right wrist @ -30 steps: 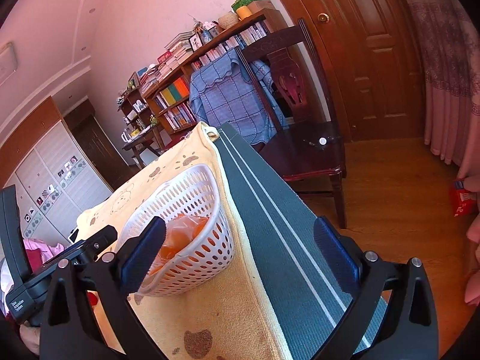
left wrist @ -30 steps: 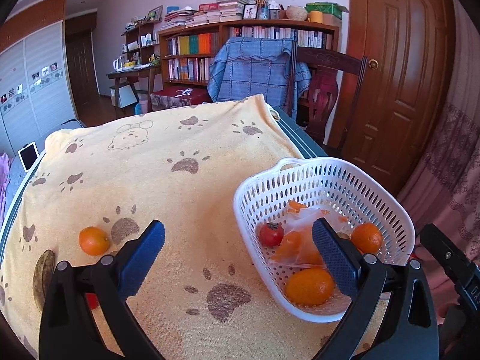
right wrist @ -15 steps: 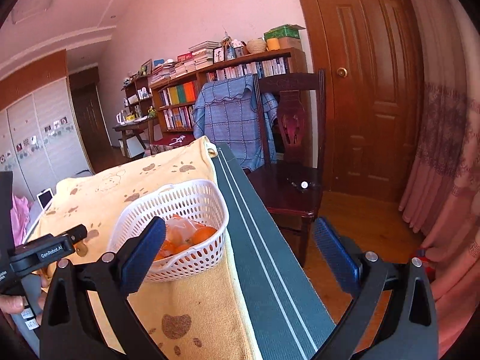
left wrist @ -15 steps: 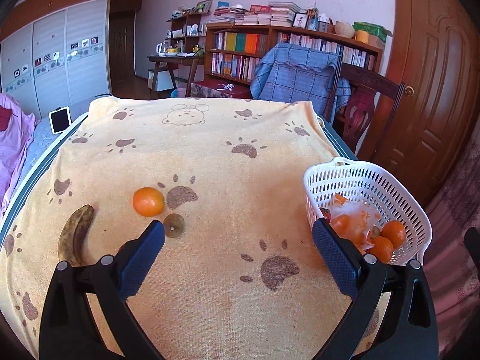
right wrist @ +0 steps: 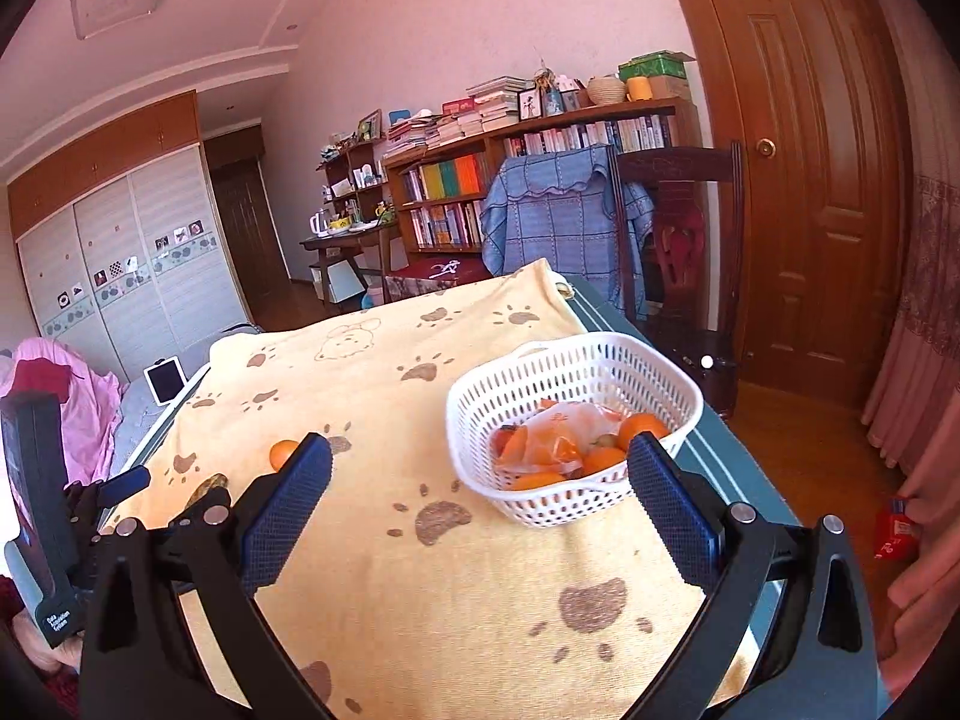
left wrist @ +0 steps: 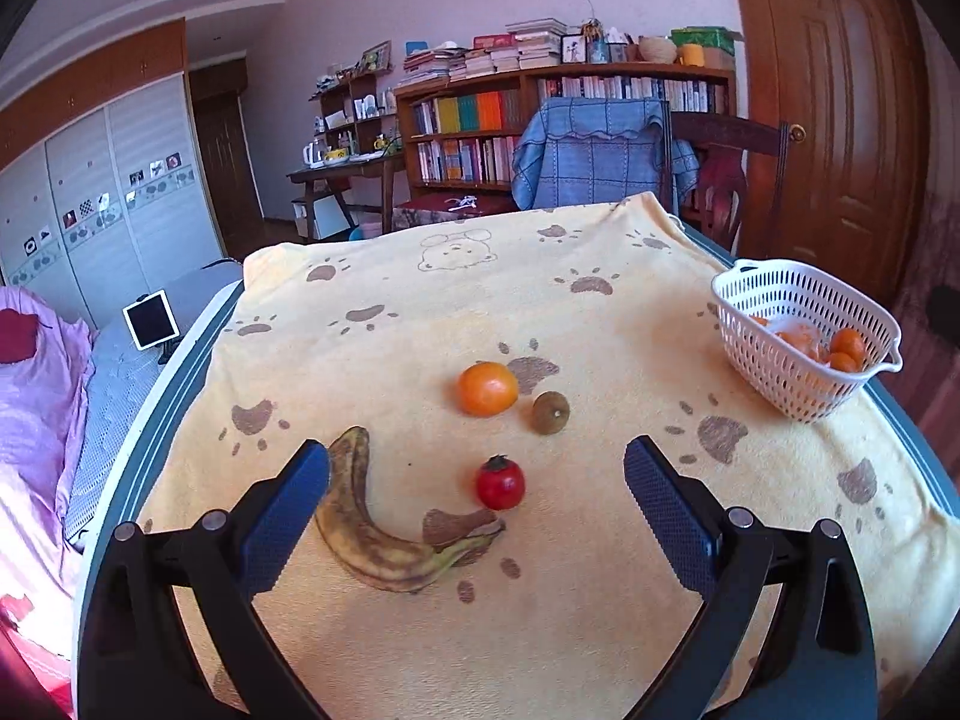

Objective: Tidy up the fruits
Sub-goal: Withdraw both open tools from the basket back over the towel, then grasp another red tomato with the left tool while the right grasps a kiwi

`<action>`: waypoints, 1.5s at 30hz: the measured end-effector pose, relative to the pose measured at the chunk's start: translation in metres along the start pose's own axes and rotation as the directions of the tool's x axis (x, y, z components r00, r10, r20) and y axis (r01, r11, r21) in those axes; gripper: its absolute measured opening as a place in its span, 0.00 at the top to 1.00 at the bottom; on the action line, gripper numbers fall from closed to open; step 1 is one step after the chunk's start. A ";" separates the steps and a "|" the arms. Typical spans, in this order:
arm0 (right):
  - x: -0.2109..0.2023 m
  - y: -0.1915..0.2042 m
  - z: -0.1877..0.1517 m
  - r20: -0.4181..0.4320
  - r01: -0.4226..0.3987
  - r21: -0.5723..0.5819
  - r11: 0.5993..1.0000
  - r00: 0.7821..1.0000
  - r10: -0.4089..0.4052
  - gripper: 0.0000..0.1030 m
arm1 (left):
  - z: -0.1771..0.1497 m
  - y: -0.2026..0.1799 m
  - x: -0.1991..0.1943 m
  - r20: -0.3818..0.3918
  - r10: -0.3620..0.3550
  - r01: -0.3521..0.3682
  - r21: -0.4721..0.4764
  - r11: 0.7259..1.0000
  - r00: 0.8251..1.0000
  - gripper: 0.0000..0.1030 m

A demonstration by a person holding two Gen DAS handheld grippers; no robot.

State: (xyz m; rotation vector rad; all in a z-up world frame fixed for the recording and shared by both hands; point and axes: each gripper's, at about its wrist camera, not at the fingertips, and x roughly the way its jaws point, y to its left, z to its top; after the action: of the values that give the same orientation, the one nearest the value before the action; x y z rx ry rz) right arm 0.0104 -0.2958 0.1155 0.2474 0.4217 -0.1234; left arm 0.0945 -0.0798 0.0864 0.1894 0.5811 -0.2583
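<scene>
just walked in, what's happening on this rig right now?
A person with a gripper in each hand is sorting fruit into a white basket on a table covered by a yellow paw-print cloth. The basket already holds several oranges and a plastic bag. Still loose on the cloth: a banana, a tomato, an orange and a small brown fruit. The left gripper is open and empty, facing the loose fruit. The right gripper is open and empty, near the basket.
</scene>
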 end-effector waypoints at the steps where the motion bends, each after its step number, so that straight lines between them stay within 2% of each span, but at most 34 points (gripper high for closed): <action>1: 0.003 0.010 0.000 -0.007 -0.006 -0.002 1.000 1.000 0.006 0.03 | -0.003 0.012 -0.002 -0.012 -0.028 0.028 -0.013 1.000 1.000 0.05; 3: 0.008 0.028 -0.001 -0.022 -0.018 -0.013 1.000 1.000 0.018 0.03 | -0.010 0.035 -0.005 -0.021 -0.065 0.064 -0.061 0.996 0.998 0.05; 7: 0.024 0.059 -0.005 -0.084 -0.070 -0.035 0.997 0.994 0.067 0.03 | -0.024 0.067 -0.006 -0.030 -0.023 0.020 -0.089 0.996 0.999 0.05; 9: 0.029 0.070 -0.011 -0.116 -0.085 -0.046 0.995 0.990 0.080 0.03 | -0.029 0.080 -0.004 -0.042 -0.032 0.027 -0.124 0.992 0.999 0.05; 14: 0.037 0.086 -0.023 -0.160 -0.106 -0.084 0.991 0.983 0.091 0.03 | -0.041 0.105 0.010 -0.112 -0.085 0.053 -0.262 0.963 0.990 0.05; 16: 0.038 0.087 -0.025 -0.171 -0.121 -0.090 0.989 0.980 0.104 0.03 | -0.042 0.107 0.015 -0.131 -0.104 0.063 -0.286 0.956 0.986 0.05; 21: 0.040 0.086 -0.028 -0.186 -0.147 -0.106 0.983 0.974 0.126 0.03 | -0.037 0.104 0.024 -0.148 -0.063 0.019 -0.278 0.960 0.987 0.05; 28: 0.050 0.081 -0.037 -0.247 -0.198 -0.085 0.977 0.954 0.172 0.03 | -0.018 0.094 0.029 -0.109 -0.035 0.009 -0.234 0.972 0.993 0.05; 38: 0.056 0.060 -0.042 -0.268 -0.207 -0.041 0.977 0.945 0.189 0.03 | -0.006 0.038 0.053 -0.120 -0.151 0.138 -0.109 0.984 0.981 0.07; 40: 0.055 0.056 -0.042 -0.267 -0.207 -0.038 0.978 0.945 0.189 0.03 | -0.005 0.031 0.061 -0.132 -0.171 0.160 -0.094 0.983 0.976 0.16; 45: 0.051 0.048 -0.040 -0.257 -0.181 -0.049 0.982 0.953 0.163 0.03 | -0.006 0.018 0.079 -0.169 -0.195 0.186 -0.073 0.980 0.966 0.32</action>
State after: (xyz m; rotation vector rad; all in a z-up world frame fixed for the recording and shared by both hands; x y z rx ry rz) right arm 0.0488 -0.2427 0.0686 0.2283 0.6542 0.0965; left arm 0.1608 -0.0758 0.0390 0.1022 0.7829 -0.4142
